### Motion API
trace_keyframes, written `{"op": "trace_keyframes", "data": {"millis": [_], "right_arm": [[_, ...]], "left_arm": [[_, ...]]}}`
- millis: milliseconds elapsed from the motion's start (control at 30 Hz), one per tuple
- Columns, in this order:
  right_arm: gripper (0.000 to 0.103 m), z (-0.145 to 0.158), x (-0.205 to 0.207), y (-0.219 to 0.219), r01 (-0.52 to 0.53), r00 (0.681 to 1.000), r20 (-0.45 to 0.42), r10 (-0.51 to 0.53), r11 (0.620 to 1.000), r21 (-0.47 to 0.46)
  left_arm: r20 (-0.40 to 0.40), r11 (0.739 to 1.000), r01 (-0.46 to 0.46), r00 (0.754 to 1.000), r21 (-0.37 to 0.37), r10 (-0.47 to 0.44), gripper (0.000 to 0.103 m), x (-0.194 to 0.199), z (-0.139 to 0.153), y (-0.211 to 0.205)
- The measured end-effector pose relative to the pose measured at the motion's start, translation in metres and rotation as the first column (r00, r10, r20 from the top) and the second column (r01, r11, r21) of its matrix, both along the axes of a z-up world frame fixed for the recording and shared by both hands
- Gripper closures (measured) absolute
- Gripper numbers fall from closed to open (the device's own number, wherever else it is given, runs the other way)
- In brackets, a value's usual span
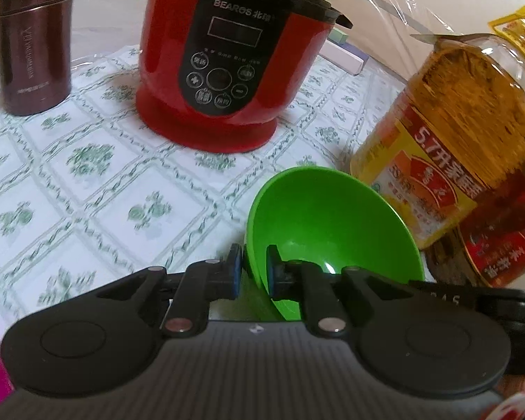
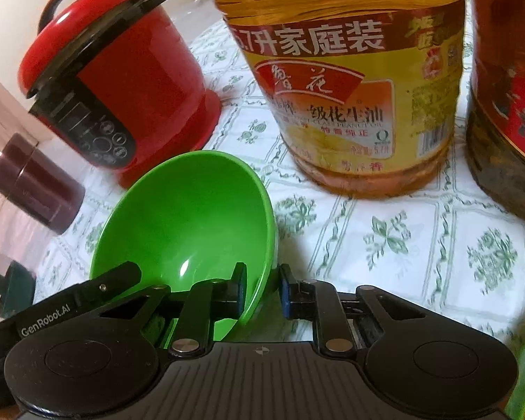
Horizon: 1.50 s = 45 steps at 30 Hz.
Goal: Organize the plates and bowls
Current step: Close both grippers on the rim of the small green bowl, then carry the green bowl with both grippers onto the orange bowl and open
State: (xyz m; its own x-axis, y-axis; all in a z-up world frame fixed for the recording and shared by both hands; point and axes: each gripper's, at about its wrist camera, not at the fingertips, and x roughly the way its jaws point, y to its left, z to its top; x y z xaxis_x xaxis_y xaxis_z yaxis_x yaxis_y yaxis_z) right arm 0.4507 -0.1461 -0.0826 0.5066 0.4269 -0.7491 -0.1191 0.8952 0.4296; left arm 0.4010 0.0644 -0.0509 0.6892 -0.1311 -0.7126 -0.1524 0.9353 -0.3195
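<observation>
both grippers, left [image 1: 253, 269] and right [image 2: 262, 288], clamp opposite rims of the tilted green bowl [image 1: 329, 217].

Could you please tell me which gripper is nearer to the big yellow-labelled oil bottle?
Right. The right gripper clamps the green bowl's rim on the oil bottle's side; the left gripper clamps the rim on the far side.

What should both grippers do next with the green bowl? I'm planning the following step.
Probably lift it straight up together. The left gripper and right gripper each pinch the rim of the green bowl, and the oil bottle stands close behind, so moving forward risks a bump.
</observation>
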Motion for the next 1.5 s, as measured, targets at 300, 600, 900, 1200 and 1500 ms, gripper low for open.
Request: {"op": "trace_keyframes", "data": {"millis": [300,600,900,1200,1500], "right_arm": [[0.084,0.016,-0.077,-0.011,-0.033,0.999,-0.013,0.033,0.999,0.01],[0.084,0.026,-0.174,-0.037,-0.028,0.999,-0.019,0.028,0.999,0.023],[0.084,0.033,-0.25,-0.085,0.025,1.0,-0.015,-0.024,1.0,0.016],[0.084,0.038,-0.299,-0.126,0.074,0.997,0.014,-0.074,0.997,-0.002],[0.084,0.037,-0.321,-0.147,0.106,0.994,0.005,-0.106,0.994,0.015]], "left_arm": [[0.007,1.0,-0.008,1.0,-0.006,0.008,0.091,-0.078,0.022,-0.009],[0.013,0.999,0.035,0.999,-0.013,-0.034,0.091,-0.168,0.036,-0.033],[0.002,0.995,0.085,0.996,-0.045,-0.085,0.091,-0.239,0.037,-0.076],[-0.014,0.988,0.138,0.99,-0.075,-0.14,0.091,-0.278,0.033,-0.112],[-0.022,0.984,0.169,0.985,-0.065,-0.17,0.091,-0.289,0.032,-0.13]]}}
